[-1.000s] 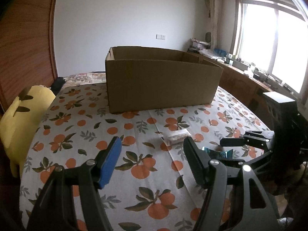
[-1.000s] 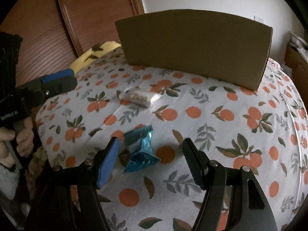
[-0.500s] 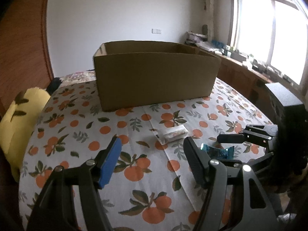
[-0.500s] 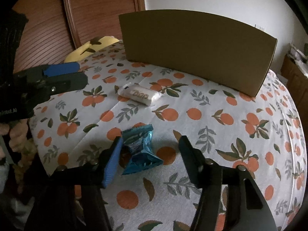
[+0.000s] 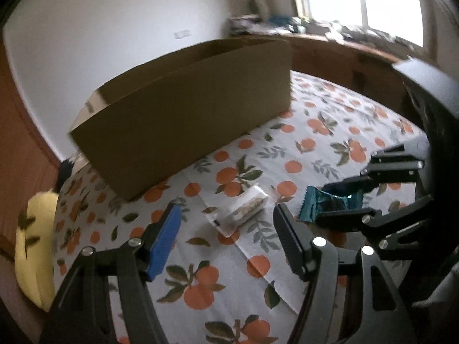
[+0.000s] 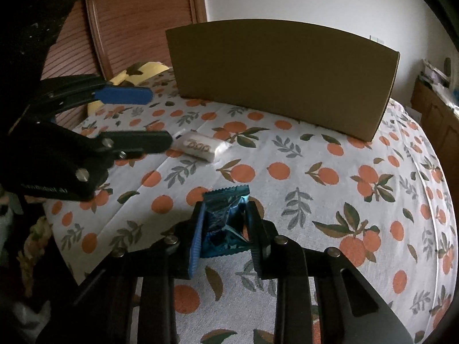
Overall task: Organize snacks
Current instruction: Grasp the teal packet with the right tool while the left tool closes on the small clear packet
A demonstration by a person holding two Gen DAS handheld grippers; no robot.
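My right gripper (image 6: 223,223) is shut on a blue foil snack packet (image 6: 225,218), squeezing its crinkled middle just above the tablecloth; the packet also shows in the left wrist view (image 5: 330,202), held between the right gripper's black fingers (image 5: 358,215). A white snack bar (image 5: 246,210) lies on the cloth in front of my open, empty left gripper (image 5: 226,235). In the right wrist view the white bar (image 6: 200,146) lies just beyond the left gripper (image 6: 143,120). An open cardboard box (image 5: 183,114) stands behind them, also seen in the right wrist view (image 6: 281,77).
The table wears a white cloth with an orange-fruit print (image 6: 358,200). A yellow plush toy (image 5: 34,246) sits off the table's left edge. A wooden door (image 6: 137,20) and a window ledge with clutter (image 5: 315,28) lie behind.
My right gripper closed on the blue packet, which had lain between its open fingers. My left gripper tilted and moved closer to the white bar.
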